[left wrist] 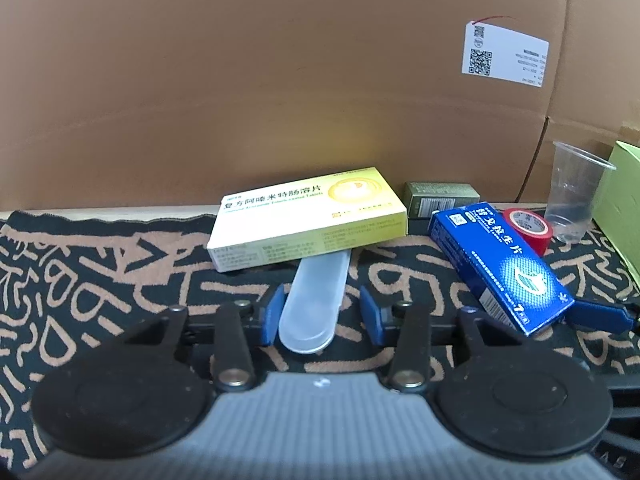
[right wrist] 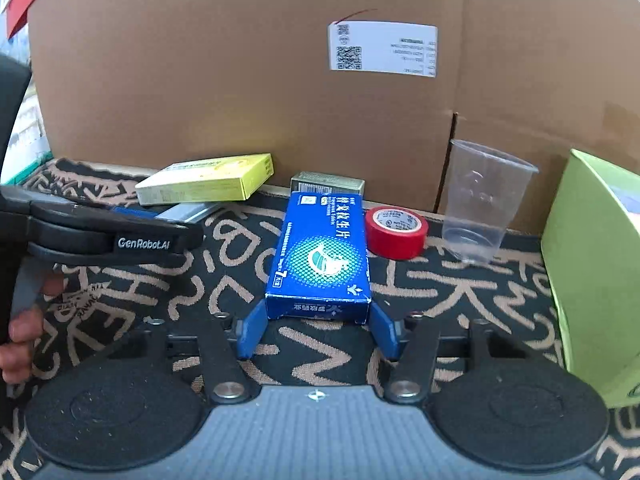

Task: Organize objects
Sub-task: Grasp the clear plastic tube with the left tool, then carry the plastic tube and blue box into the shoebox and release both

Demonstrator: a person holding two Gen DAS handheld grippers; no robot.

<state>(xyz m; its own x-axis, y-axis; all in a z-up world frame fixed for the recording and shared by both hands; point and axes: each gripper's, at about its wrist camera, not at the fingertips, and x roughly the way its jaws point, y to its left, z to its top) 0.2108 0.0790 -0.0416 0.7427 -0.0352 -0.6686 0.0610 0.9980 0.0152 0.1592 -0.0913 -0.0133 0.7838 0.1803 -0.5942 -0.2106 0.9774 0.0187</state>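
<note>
A frosted plastic case (left wrist: 314,300) lies on the patterned cloth, its far end under a yellow medicine box (left wrist: 306,218). My left gripper (left wrist: 322,312) is open with its blue fingers on either side of the case's near end. A blue medicine box (right wrist: 322,258) lies flat in the middle. My right gripper (right wrist: 318,330) is open, its fingers (right wrist: 250,330) flanking the box's near end. The blue box (left wrist: 500,264) and one right finger (left wrist: 600,316) also show in the left wrist view. The yellow box (right wrist: 208,180) and left gripper body (right wrist: 108,236) show in the right wrist view.
A red tape roll (right wrist: 396,230), a small green box (right wrist: 328,184) and a clear plastic cup (right wrist: 482,200) stand near the cardboard wall (right wrist: 240,60). A light green box (right wrist: 596,264) stands at the right. The cloth (right wrist: 460,300) covers the surface.
</note>
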